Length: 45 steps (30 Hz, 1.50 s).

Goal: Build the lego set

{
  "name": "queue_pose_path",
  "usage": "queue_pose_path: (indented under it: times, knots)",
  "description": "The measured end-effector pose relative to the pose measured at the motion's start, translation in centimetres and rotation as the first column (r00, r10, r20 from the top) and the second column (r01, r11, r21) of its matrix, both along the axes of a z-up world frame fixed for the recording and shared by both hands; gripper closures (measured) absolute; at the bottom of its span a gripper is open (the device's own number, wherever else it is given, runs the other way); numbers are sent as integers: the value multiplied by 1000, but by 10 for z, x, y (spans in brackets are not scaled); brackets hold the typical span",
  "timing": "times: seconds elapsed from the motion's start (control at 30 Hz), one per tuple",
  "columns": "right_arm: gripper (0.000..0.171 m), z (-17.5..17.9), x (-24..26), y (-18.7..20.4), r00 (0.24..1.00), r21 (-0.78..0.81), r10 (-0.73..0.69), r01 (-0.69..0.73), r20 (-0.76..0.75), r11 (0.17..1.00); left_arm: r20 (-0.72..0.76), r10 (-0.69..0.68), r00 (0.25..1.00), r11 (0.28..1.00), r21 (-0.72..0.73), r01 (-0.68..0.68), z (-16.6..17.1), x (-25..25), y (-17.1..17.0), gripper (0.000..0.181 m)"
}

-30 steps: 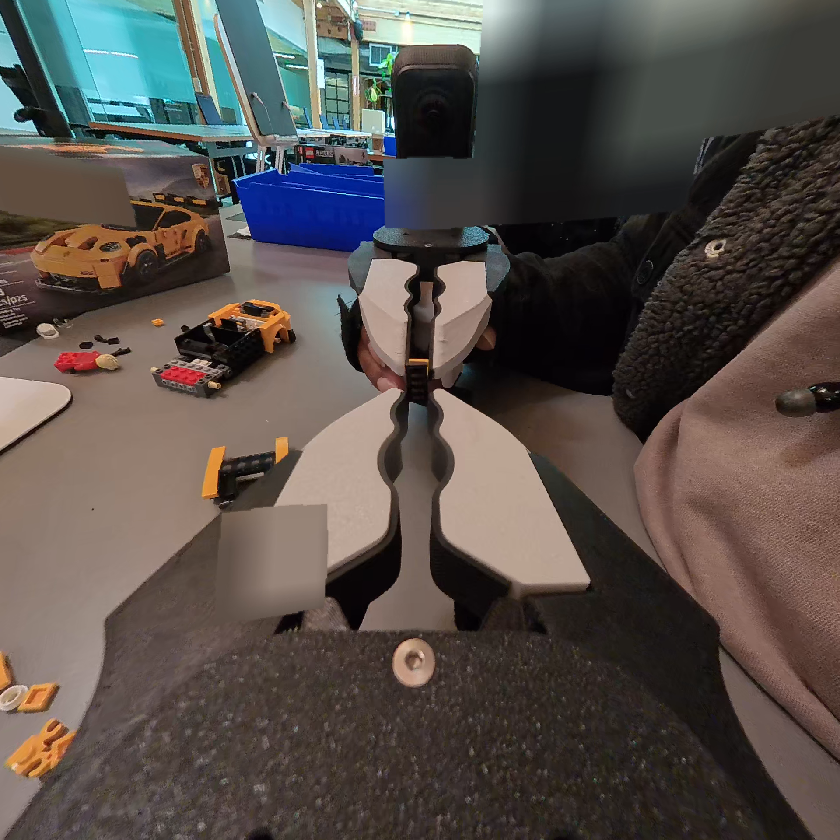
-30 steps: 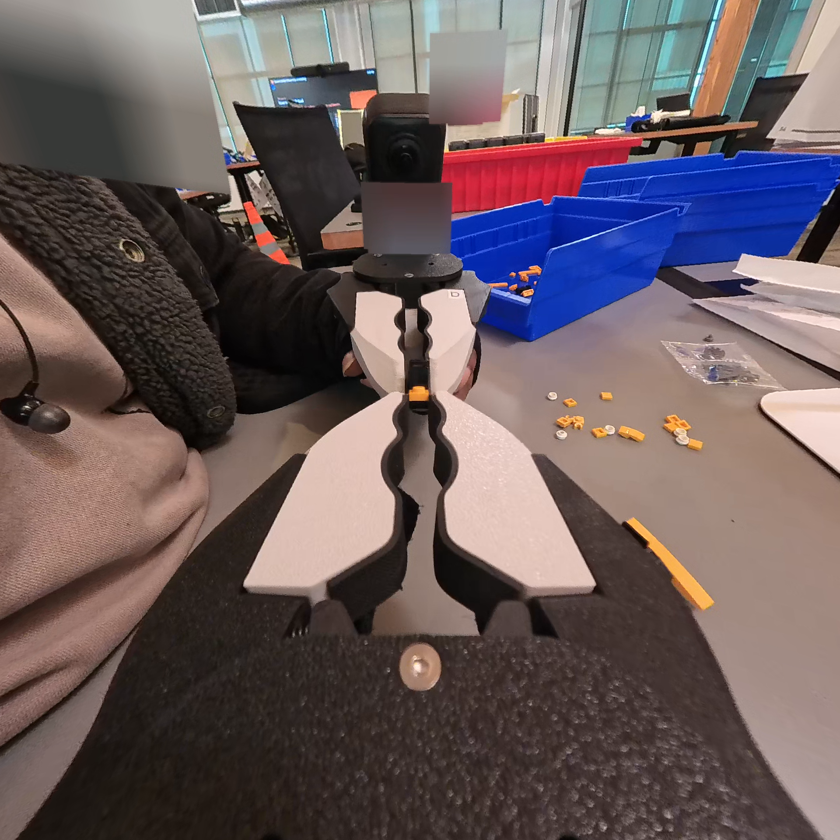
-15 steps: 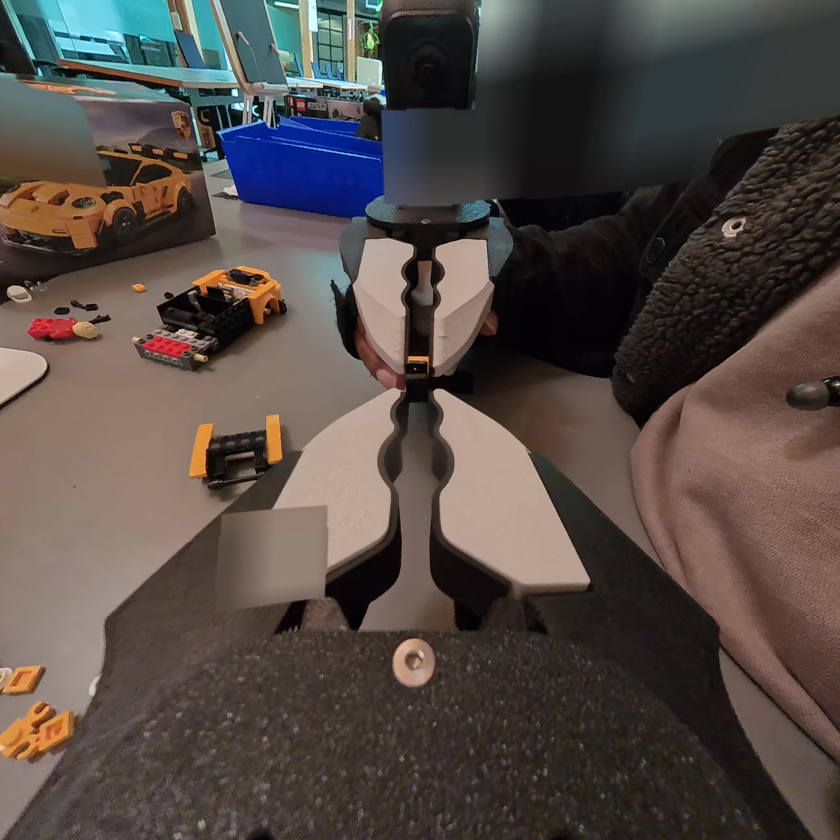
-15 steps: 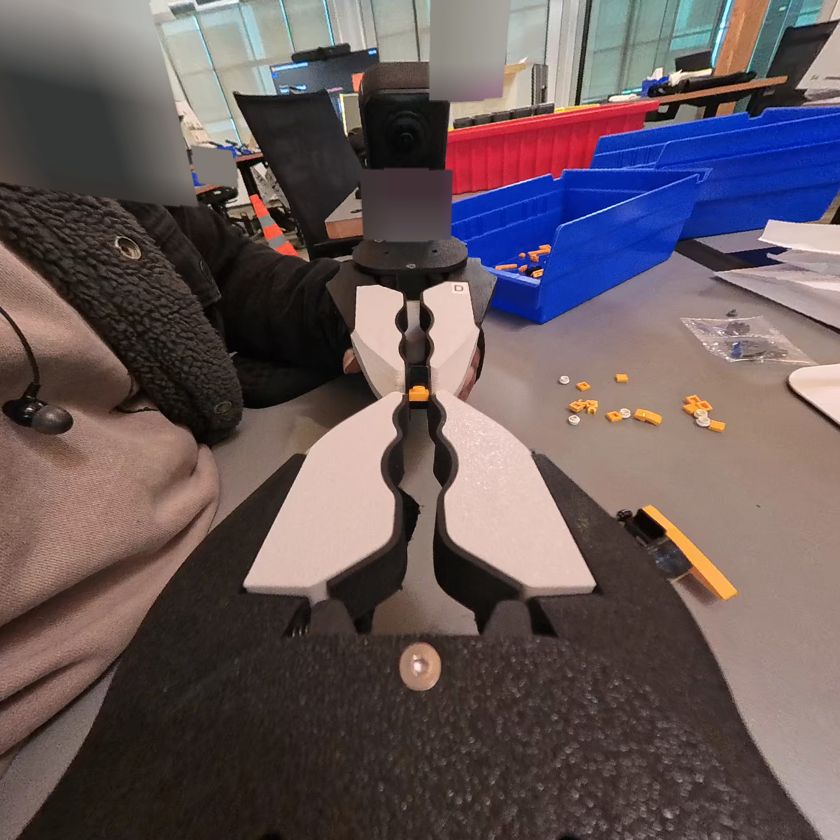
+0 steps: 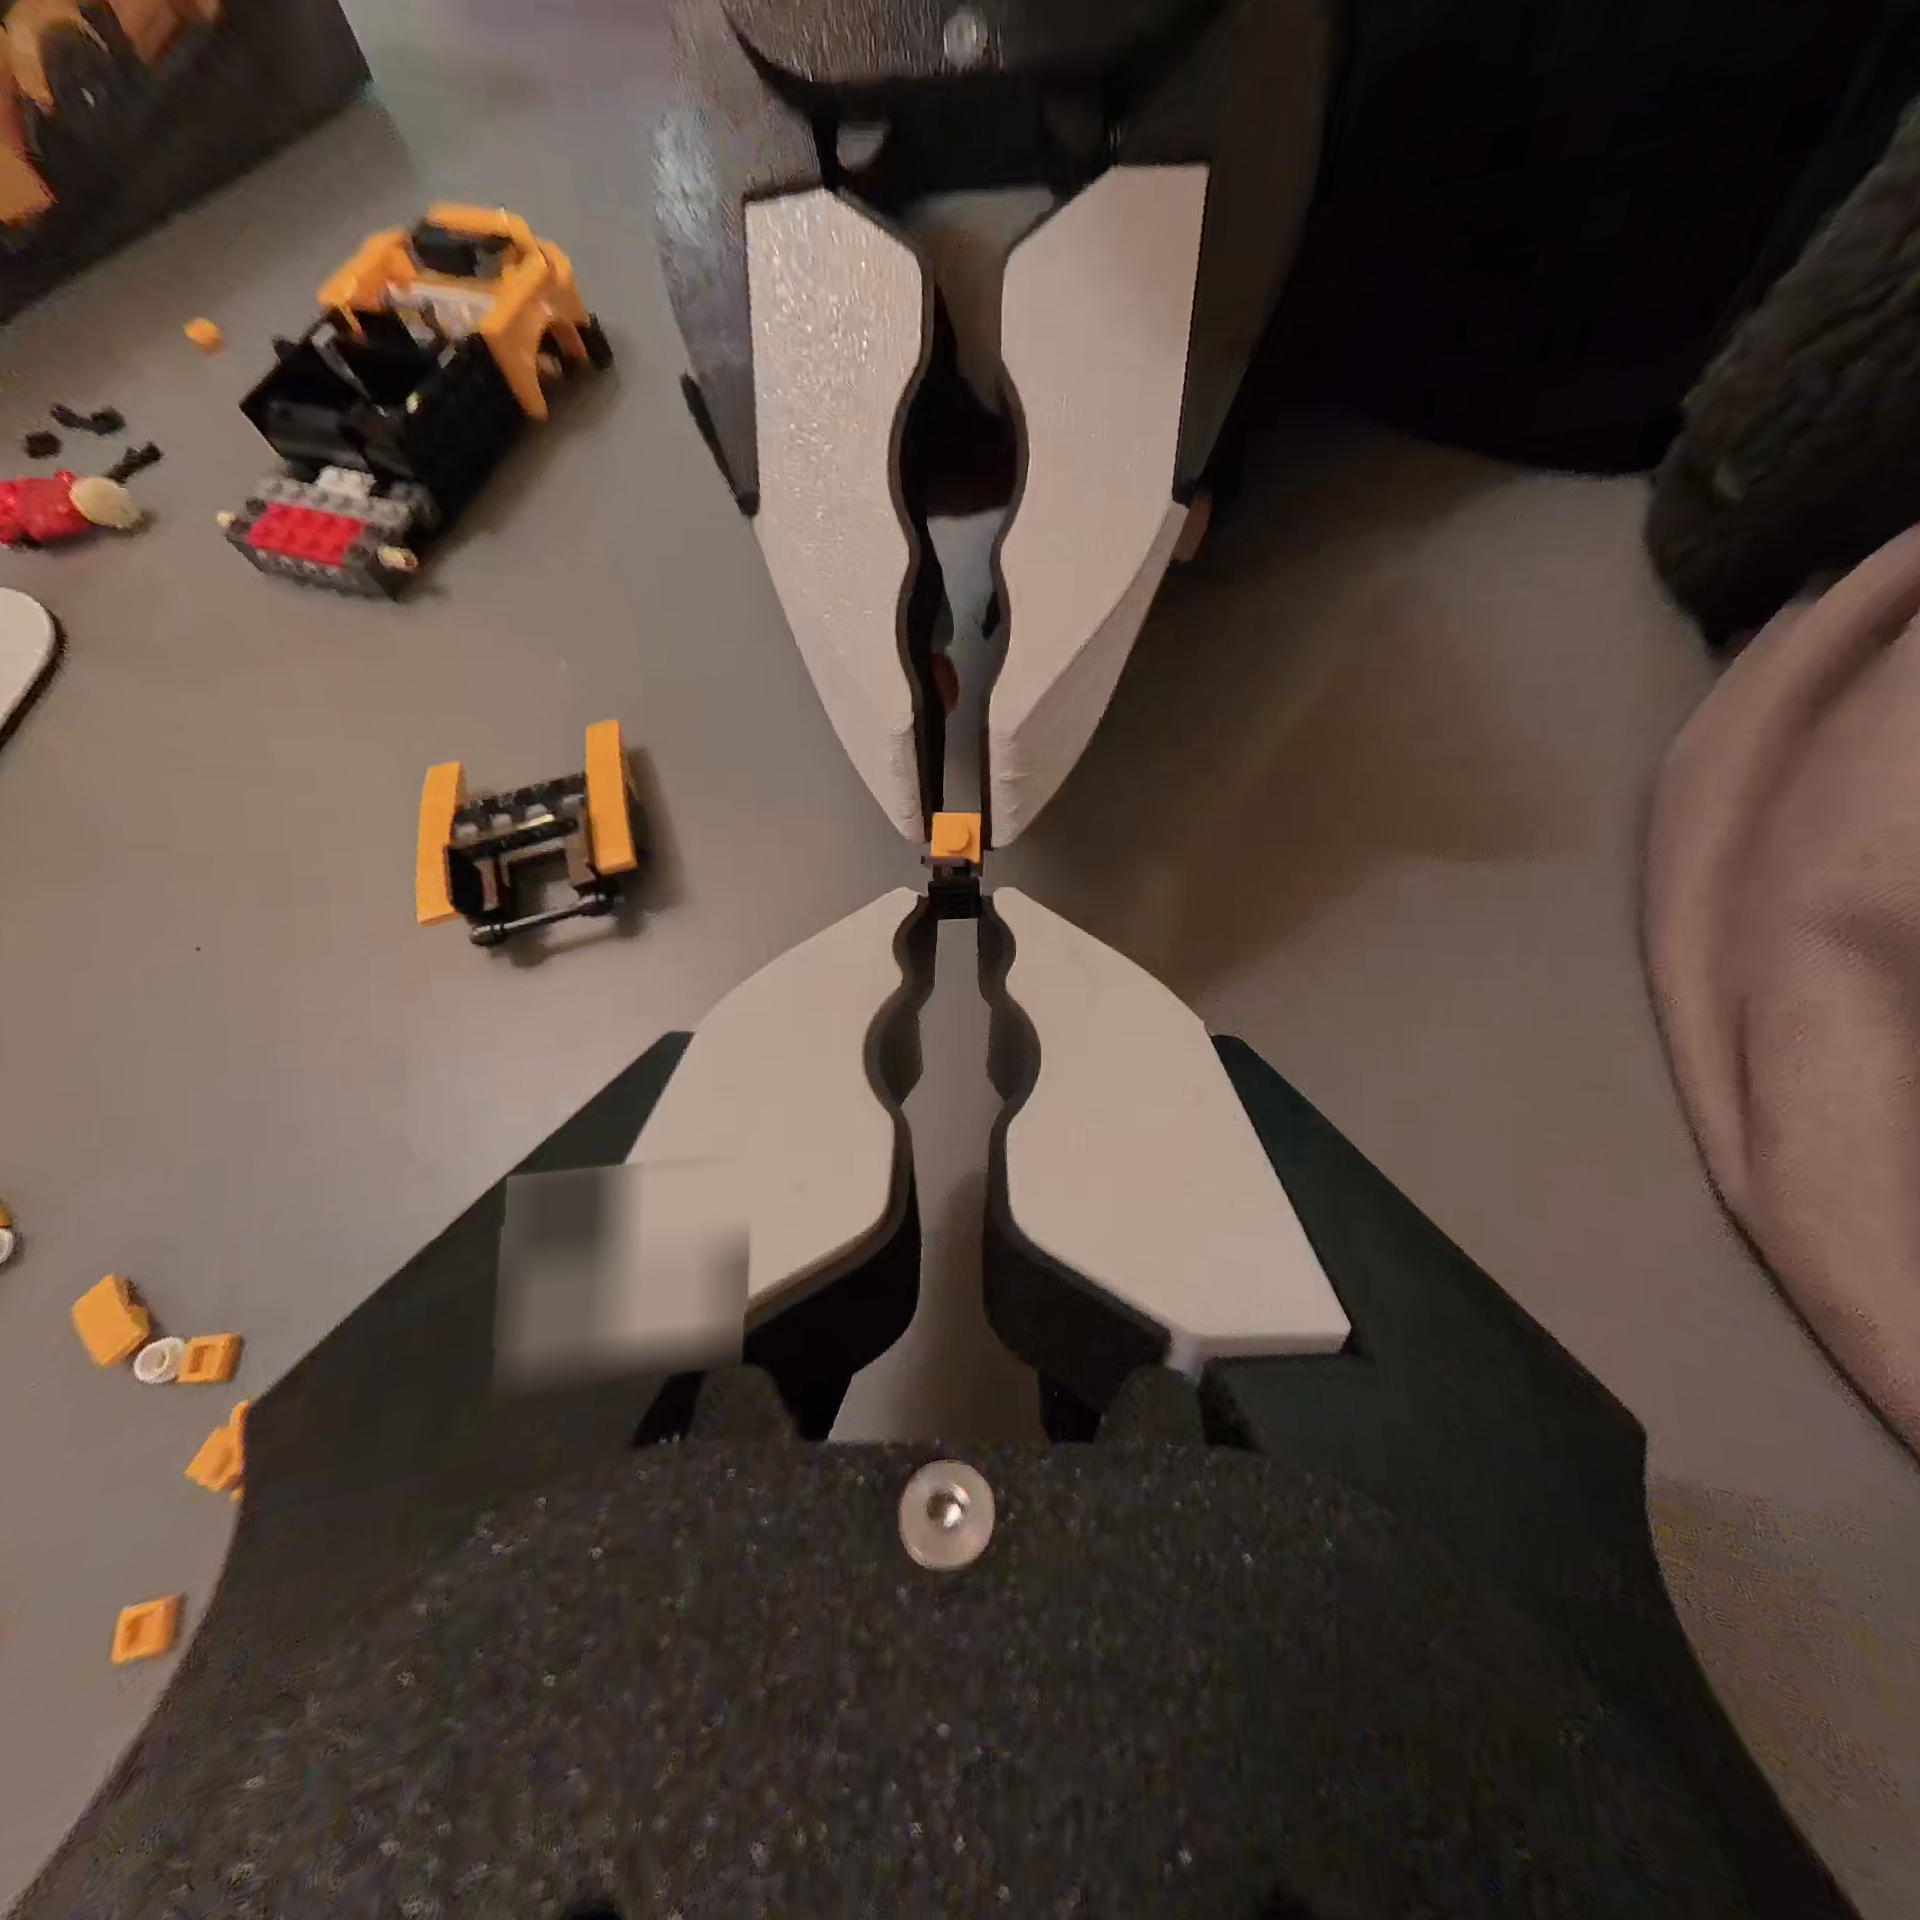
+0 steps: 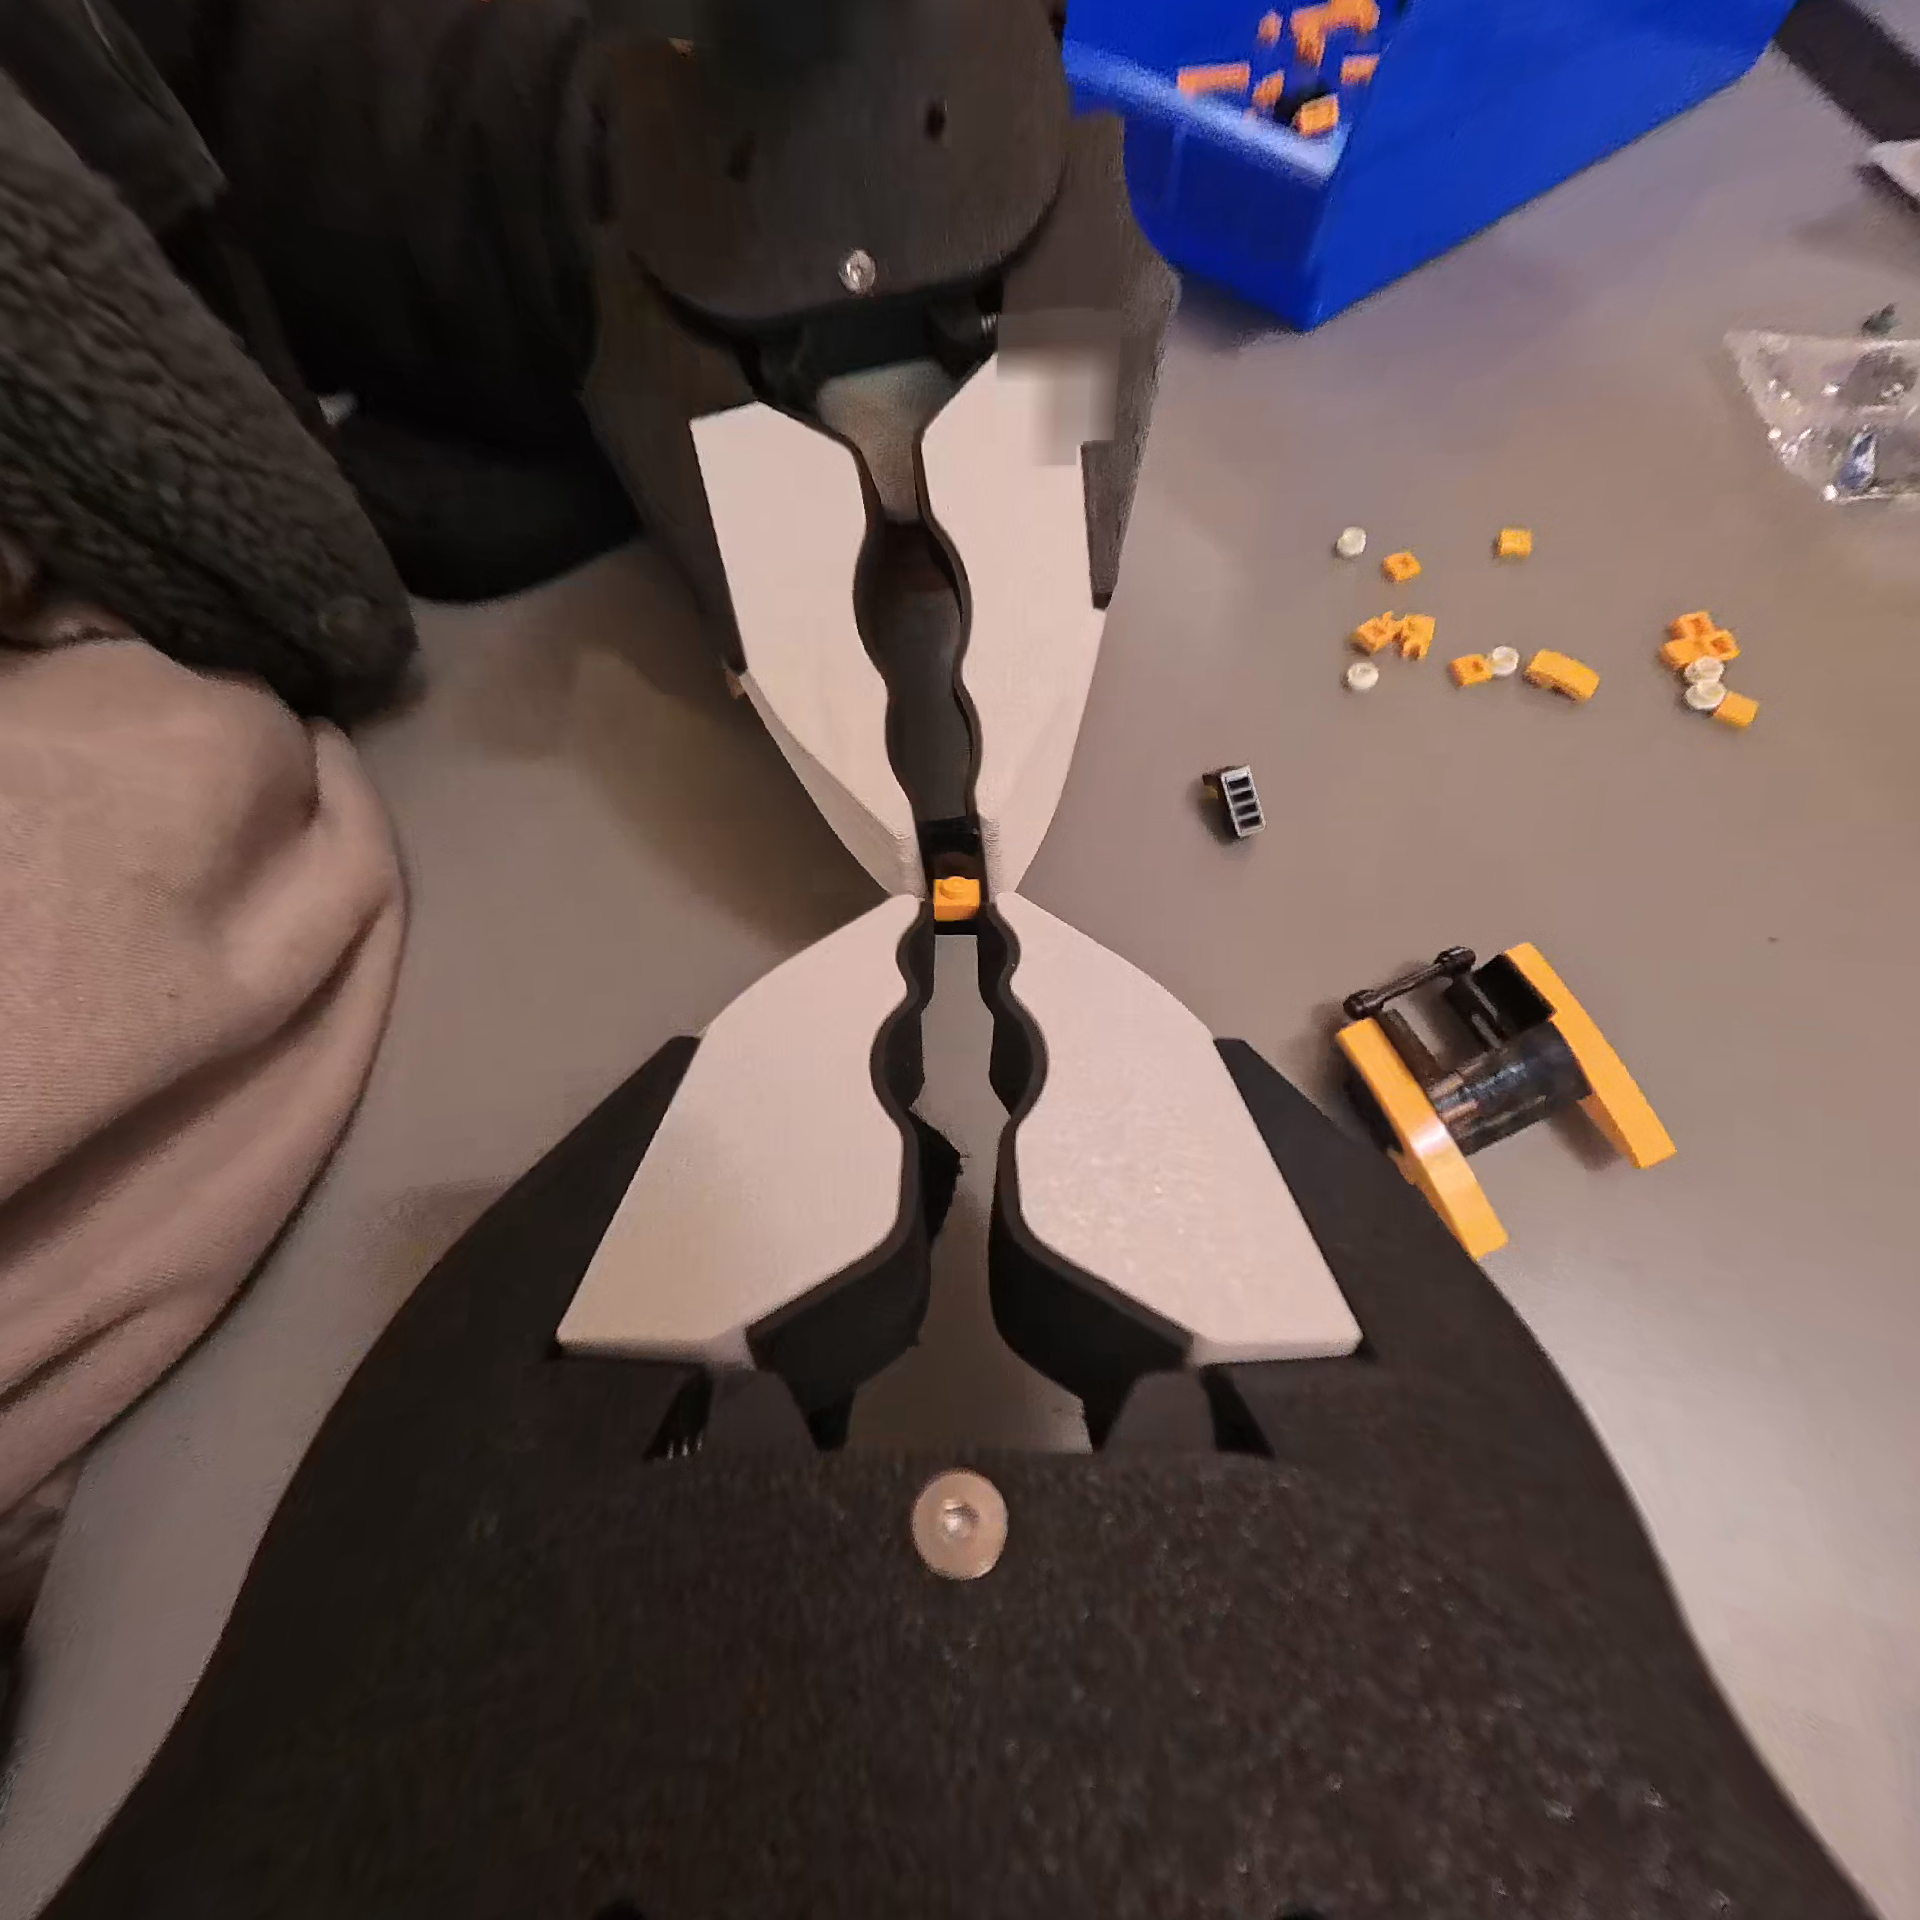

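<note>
The left gripper [image 5: 954, 902] and right gripper [image 6: 956, 920] meet tip to tip above the table [image 5: 312, 1039]. Left fingers [image 5: 790, 1122], nearly closed, pinch a small black piece [image 5: 954, 900]; right fingers [image 6: 1143, 1164] clamp the orange stud brick [image 6: 956, 896] pressed against it.

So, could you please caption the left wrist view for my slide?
Two grippers meet tip to tip, joining an orange piece and a black piece.
</note>
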State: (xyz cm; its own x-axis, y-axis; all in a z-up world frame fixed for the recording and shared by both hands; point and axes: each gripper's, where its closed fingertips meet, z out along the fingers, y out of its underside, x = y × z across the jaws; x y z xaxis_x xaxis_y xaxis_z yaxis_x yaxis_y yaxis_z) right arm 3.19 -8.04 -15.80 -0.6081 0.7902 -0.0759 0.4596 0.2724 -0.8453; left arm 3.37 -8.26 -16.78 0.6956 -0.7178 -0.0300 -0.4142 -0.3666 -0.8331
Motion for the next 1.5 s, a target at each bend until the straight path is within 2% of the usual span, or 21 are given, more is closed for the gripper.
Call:
queue_pose_path:
  times: [0.13, 0.37, 0.57, 0.9, 1.13, 1.5]
  knots:
    - [163, -13, 2, -3, 999, 124, 23, -27, 34, 992, -112, -8, 994, 999, -52, 3, -15, 1, -3, 174]
    - [163, -30, 4, -7, 995, 289, 49, -72, 86, 955, -206, -52, 977, 996, -85, 36, -29, 3, -8, 174]
    - [164, -39, 7, -9, 989, 344, 55, -101, 139, 933, -237, -68, 969, 991, -132, 38, -36, 6, -10, 175]
    - [164, -40, 4, -10, 988, 267, 40, -79, 146, 961, -230, -55, 972, 986, -164, 17, -39, 6, -9, 176]
    - [163, -29, 0, -7, 995, 157, 24, -38, 92, 987, -145, -15, 989, 993, -117, -2, -30, 4, -3, 174]
    - [159, -8, 2, 1, 999, 151, 23, -26, 22, 988, 18, 3, 1000, 999, -32, -2, -8, 5, 3, 174]
